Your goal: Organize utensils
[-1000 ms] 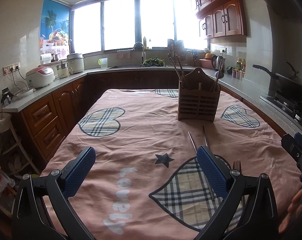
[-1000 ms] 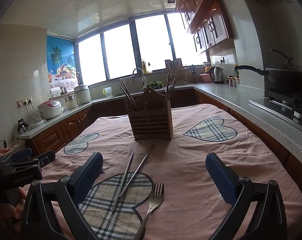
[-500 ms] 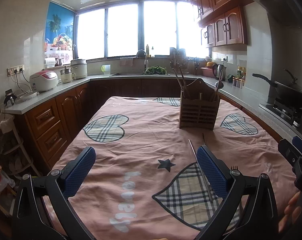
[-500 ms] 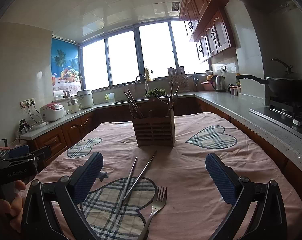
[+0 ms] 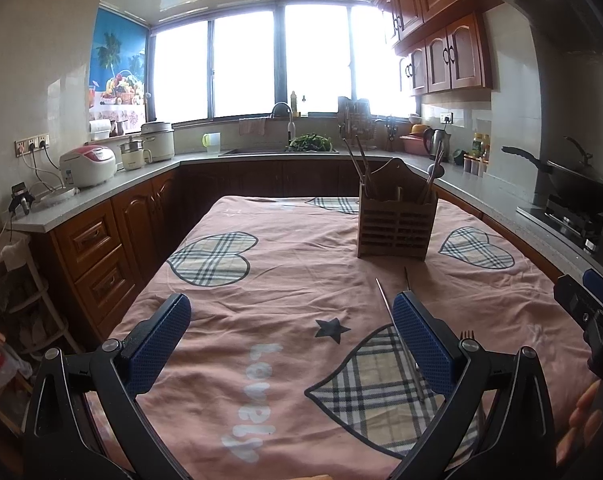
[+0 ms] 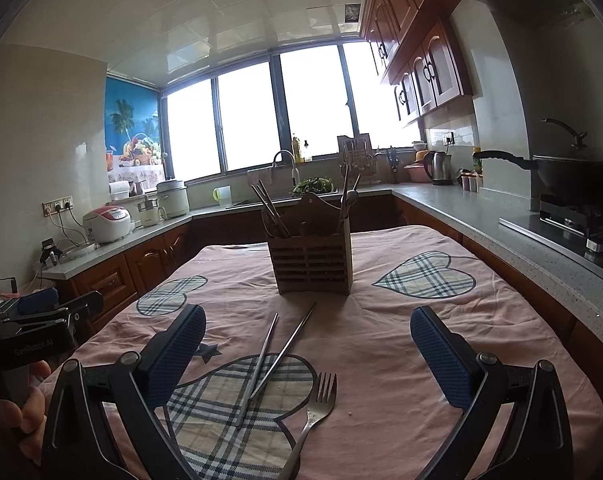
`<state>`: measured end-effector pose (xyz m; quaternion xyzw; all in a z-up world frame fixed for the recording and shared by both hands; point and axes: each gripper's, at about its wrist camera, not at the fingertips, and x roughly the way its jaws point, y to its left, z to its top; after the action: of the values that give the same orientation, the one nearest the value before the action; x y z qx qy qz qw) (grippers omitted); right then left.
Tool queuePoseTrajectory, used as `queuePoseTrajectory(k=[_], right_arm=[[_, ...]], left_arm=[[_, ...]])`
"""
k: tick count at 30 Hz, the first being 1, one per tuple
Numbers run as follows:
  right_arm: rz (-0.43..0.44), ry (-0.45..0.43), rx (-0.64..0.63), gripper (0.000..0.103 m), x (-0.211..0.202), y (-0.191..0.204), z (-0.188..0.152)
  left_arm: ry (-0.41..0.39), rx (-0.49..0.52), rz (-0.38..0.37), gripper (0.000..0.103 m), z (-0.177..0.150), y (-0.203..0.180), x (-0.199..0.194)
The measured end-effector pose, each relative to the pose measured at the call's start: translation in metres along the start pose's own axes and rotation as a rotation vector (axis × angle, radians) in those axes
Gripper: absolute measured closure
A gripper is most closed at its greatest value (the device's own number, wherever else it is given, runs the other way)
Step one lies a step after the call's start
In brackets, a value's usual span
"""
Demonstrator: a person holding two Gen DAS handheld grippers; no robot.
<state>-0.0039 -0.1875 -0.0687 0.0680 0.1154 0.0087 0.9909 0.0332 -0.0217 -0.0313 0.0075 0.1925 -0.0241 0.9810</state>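
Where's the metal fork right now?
In the right wrist view the metal fork lies on the pink tablecloth, just right of the two crossed metal chopsticks.

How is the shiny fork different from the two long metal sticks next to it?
The silver metal fork ends in prongs; the two thin metal chopsticks are plain rods. The fork lies alone, while the chopsticks cross each other. The fork sits nearer the camera. All lie flat on the pink tablecloth.

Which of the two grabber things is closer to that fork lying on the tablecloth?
Right. The fork lies between the right gripper's open fingers. The left gripper, also open, sits off to the fork's left, with the chopsticks nearer its side.
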Motion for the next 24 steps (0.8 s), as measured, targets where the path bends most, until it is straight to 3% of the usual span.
queuePoseTrajectory(k=[24], right_arm=[[0.002,0.0,0.001,0.0,-0.0011,0.0014,0.0002]], left_arm=[[0.007,0.004,-0.003,0.0,0.0001,-0.0003,0.0015]])
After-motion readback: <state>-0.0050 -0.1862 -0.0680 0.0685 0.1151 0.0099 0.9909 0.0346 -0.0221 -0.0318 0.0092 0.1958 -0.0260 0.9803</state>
